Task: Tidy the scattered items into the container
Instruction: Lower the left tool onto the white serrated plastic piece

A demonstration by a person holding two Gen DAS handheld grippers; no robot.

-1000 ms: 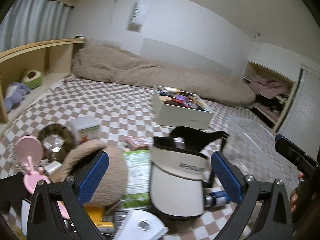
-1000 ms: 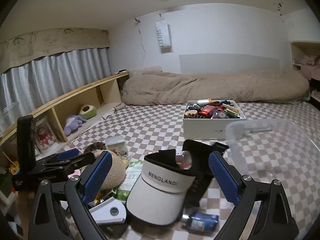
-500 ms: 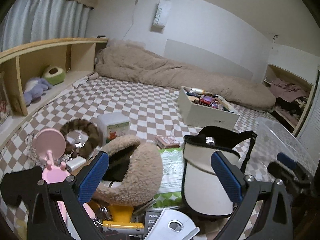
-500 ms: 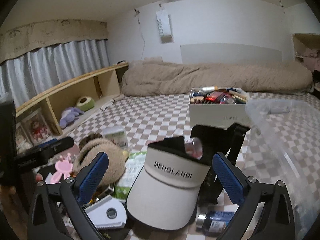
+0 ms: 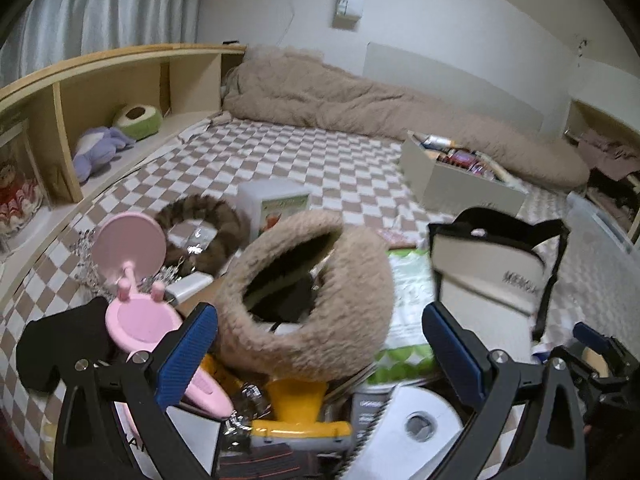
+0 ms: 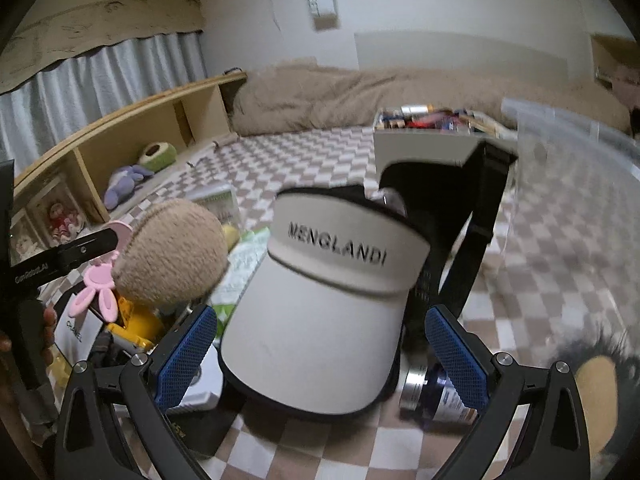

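A cream visor (image 6: 332, 280) printed MENGLANDI, with a black strap, lies on the checkered cover. Its brim sits between the wide-apart fingers of my right gripper (image 6: 320, 356), which is open with the pads clear of it. My left gripper (image 5: 320, 348) is open over a fuzzy beige hat (image 5: 304, 300) that rests on the pile, its pads not pressing on it. A clear plastic bin (image 6: 580, 152) stands to the right of the visor. In the left wrist view the visor (image 5: 488, 280) lies right of the hat, and the bin (image 5: 600, 232) lies beyond it.
Around the hat lie a pink mirror (image 5: 128, 248), a brown fur ring (image 5: 200, 216), a yellow tool (image 5: 296, 404), a green packet (image 5: 408, 304) and a black cloth (image 5: 64, 344). A blue bottle (image 6: 440, 396) lies by the visor. A full white box (image 5: 460, 184) stands behind. Wooden shelves (image 5: 60, 92) line the left.
Both grippers have sunk toward the pile and tilted down. The left one has swung left from the visor onto the fuzzy hat. The visor now fills the right view.
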